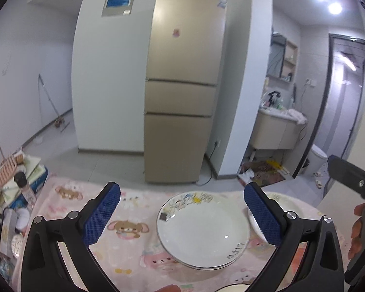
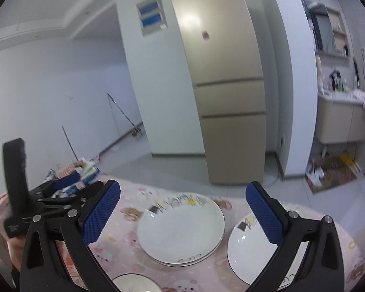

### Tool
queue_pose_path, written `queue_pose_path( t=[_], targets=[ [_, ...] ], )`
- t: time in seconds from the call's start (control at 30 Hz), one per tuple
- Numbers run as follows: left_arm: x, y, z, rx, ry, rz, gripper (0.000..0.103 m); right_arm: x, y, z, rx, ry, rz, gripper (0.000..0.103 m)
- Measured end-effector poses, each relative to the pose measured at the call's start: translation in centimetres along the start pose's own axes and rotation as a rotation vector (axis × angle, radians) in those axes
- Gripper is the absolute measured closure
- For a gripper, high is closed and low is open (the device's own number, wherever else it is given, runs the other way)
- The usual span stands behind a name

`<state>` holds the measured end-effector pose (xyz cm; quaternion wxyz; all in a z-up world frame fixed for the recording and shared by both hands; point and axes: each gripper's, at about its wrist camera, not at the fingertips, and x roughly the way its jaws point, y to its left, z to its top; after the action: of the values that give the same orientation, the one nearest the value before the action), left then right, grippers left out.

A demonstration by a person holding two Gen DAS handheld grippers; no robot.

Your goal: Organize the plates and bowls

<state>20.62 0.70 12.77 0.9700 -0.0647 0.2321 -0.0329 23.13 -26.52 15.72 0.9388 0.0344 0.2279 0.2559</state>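
Left wrist view: the left gripper has its jaws spread wide with nothing held. Beyond them, stacked plates rest on the worktop, which carries a pink cartoon cloth.

Right wrist view: the right gripper jaws stand wide and empty. The stacked plates lie centre; a single plate sits just beside them on the right. A bowl rim shows at the bottom edge.

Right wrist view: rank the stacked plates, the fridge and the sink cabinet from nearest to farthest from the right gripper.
1. Stacked plates: on the pink cloth, just ahead of the open right gripper.
2. Fridge: standing on the floor beyond the table, centre.
3. Sink cabinet: farther back, in the alcove at right.
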Motion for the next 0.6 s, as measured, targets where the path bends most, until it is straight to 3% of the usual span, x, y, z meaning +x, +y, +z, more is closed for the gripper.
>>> queue_pose_path(
  t=[0.33,0.6],
  targets=[
    [-2.5,-2.6,0.7,0.013,-0.03,-0.075,0.0,-4.5,-0.5,-0.4,-0.058,-0.022,-0.051,0.0],
    [-1.8,-5.2,-0.1,0.048,-0.003,-0.118,0.0,-4.9,-4.2,-2.6,-0.021,-0.019,-0.079,0.0]
  ],
)
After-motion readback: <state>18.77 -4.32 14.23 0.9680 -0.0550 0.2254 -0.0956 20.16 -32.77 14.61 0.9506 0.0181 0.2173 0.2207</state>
